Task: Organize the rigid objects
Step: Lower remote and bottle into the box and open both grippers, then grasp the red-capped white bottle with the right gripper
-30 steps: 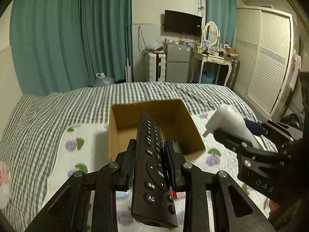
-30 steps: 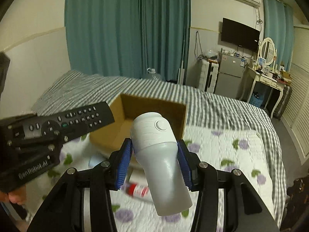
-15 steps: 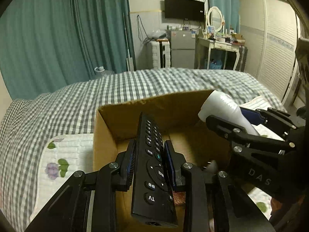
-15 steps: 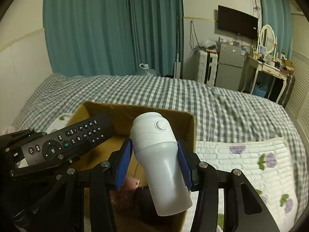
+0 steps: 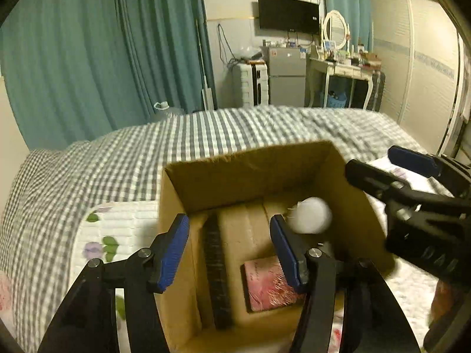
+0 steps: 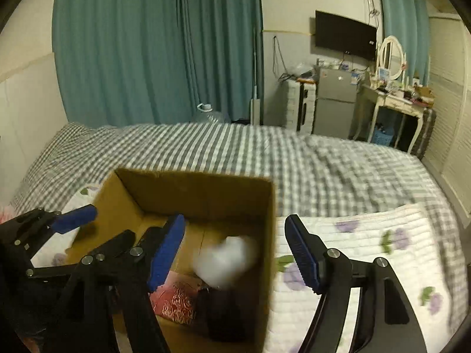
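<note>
A brown cardboard box (image 5: 253, 173) sits on the bed; it also shows in the right wrist view (image 6: 206, 188). My left gripper (image 5: 229, 253) is open above the box's near side. The black remote (image 5: 216, 267), blurred, lies inside the box along its left wall. My right gripper (image 6: 235, 253) is open above the box's right wall. The white bottle (image 6: 225, 260), blurred, is inside the box below it; it also shows in the left wrist view (image 5: 310, 216). A pink packet (image 5: 269, 286) lies on the box floor.
The box rests on a white quilt with purple flowers (image 6: 368, 250) over a grey checked bedspread (image 6: 265, 153). Teal curtains, a small fridge (image 5: 287, 79), a dressing table and a wardrobe stand beyond the bed.
Both grippers moved forward over the box and opened. The remote left my left gripper and the white bottle left my right gripper; both are now inside the box.
</note>
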Demonstrator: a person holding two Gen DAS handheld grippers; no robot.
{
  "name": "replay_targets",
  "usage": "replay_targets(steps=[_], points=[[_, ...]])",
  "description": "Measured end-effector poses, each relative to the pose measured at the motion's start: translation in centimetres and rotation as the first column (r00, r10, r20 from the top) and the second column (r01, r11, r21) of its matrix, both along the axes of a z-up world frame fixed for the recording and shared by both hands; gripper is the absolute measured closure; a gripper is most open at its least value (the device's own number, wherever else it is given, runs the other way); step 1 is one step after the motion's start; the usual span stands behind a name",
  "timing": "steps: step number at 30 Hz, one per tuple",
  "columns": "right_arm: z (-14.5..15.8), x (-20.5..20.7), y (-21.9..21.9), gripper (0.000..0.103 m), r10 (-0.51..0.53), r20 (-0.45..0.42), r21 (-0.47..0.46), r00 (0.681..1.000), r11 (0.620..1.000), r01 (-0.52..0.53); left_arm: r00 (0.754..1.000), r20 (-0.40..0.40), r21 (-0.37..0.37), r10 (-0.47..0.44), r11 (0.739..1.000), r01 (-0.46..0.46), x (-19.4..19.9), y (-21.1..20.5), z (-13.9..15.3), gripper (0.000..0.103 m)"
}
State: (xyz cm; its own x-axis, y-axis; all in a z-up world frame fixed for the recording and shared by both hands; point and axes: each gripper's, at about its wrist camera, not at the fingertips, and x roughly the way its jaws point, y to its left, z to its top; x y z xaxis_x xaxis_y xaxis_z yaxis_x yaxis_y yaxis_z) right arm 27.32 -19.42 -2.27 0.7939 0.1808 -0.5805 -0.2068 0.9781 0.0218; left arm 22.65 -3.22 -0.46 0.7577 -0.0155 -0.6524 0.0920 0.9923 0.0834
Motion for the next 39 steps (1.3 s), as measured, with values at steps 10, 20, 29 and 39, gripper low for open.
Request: replay_targets(steps=[10,20,29,39], points=[[11.9,-11.3,-1.0,0.009,-0.036,0.115,-0.012,0.993,0.999,0.037,0.997,0.08,-0.091,-0.011,0.996,0.018,-9.7,1.0,9.2,0.038],[9.6,-19.2,0.2,0.002,-0.016,0.095,0.021,0.995,1.0,0.014,0.995,0.094,-0.083,0.019,0.996,-0.011,-17.1,3.5,9.9,0.038],[-2.4,-17.3,1.0,0.0,0.036,-0.072,-0.032,0.997,0.999,-0.039,0.991,-0.069,-0.051,0.114,0.992,-0.118,-16.2,6.2,-1.9,0.038],[-13.0,-11.1,1.0,0.0,-0.037,-0.323,-0.006,0.946,0.999,0.037,0.974,-0.2,-0.029,0.102,0.993,-0.11,-12.5,6.2,-10.2,0.038]])
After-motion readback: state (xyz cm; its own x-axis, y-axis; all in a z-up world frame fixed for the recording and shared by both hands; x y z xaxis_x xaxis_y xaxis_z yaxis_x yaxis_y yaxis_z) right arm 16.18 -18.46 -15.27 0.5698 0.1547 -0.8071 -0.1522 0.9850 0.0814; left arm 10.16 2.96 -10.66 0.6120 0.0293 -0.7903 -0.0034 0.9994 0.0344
